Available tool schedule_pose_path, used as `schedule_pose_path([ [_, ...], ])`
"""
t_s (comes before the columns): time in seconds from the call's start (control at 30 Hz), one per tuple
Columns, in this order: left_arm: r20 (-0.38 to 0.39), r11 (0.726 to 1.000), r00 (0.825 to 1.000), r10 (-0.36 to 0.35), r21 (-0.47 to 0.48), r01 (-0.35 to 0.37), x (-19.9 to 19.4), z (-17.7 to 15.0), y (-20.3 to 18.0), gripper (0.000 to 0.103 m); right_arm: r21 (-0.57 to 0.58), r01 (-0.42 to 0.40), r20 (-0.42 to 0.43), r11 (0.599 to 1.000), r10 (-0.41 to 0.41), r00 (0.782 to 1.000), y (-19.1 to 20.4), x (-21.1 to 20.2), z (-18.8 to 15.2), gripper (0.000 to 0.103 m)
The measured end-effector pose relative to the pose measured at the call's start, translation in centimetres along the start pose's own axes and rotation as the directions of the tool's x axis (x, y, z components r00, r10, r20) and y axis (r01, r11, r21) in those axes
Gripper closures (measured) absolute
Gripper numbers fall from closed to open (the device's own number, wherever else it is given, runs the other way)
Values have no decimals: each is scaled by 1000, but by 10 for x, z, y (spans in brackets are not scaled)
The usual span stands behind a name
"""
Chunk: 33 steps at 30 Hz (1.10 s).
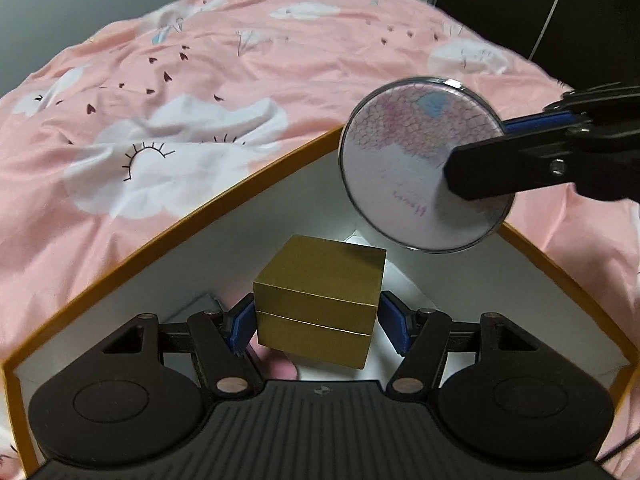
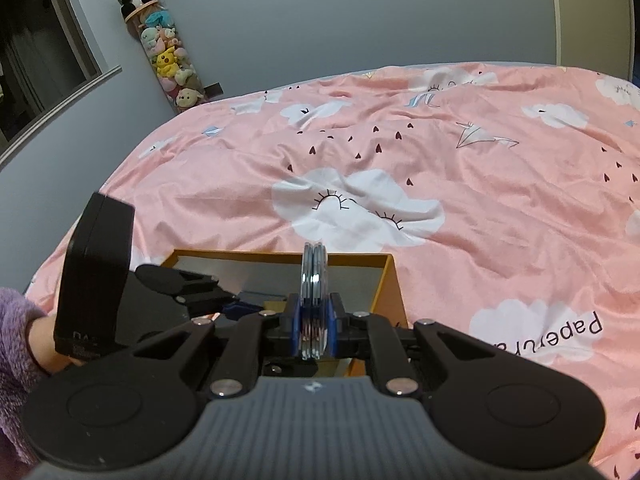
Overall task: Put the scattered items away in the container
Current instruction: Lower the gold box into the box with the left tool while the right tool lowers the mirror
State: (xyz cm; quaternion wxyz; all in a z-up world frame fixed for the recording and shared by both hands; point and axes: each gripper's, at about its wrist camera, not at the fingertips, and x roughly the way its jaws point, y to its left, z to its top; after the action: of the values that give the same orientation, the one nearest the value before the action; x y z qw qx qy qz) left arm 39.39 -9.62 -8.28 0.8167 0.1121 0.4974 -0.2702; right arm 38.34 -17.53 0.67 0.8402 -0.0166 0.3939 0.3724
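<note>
A gold cube box (image 1: pixel 320 300) hangs over the white inside of the orange-rimmed container (image 1: pixel 192 212), gripped at both sides by the blue pads of my left gripper (image 1: pixel 318 322). A round compact mirror (image 1: pixel 420 160) with a pale patterned lid is held above the container's far right corner, and my right gripper (image 1: pixel 492 148) is shut on its edge. In the right wrist view the mirror (image 2: pixel 314 280) stands edge-on between the pads of the right gripper (image 2: pixel 314 320), over the container (image 2: pixel 394 288). The left gripper's fingers (image 2: pixel 192 284) reach into the container from the left.
The container rests on a bed with a pink cloud-print duvet (image 2: pixel 480 200). A grey flat item (image 1: pixel 200 306) lies inside it under the left finger. A hand in a purple fleece sleeve (image 2: pixel 16 328) holds the left gripper. A tube of plush toys (image 2: pixel 168 52) leans in the far corner.
</note>
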Motion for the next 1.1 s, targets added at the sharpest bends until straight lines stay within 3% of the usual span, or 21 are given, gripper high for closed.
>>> schedule_pose_path([
  [0.1, -55, 999, 998, -42, 15, 43, 13, 6, 1, 28, 7, 7, 4, 1000, -7, 1000, -3, 1, -1, 88],
  [0.27, -108, 1000, 994, -25, 15, 27, 30, 6, 6, 28, 11, 9, 5, 1000, -9, 1000, -4, 0, -1, 88],
  [0.37, -103, 999, 994, -31, 8, 32, 29, 4, 8, 27, 11, 6, 4, 1000, -6, 1000, -4, 0, -1, 88],
  [0.53, -99, 999, 995, 31, 44, -27, 20, -2, 5, 27, 12, 10, -10, 1000, -10, 1000, -4, 4, -3, 88],
  [0.6, -96, 999, 995, 30, 39, -26, 13, -5, 4, 32, 14, 11, -13, 1000, -10, 1000, -4, 5, -4, 88],
  [1.1, -59, 995, 998, 26, 102, -20, 18, 7, -6, 33, -1, 5, -26, 1000, -5, 1000, 3, 11, -4, 88],
])
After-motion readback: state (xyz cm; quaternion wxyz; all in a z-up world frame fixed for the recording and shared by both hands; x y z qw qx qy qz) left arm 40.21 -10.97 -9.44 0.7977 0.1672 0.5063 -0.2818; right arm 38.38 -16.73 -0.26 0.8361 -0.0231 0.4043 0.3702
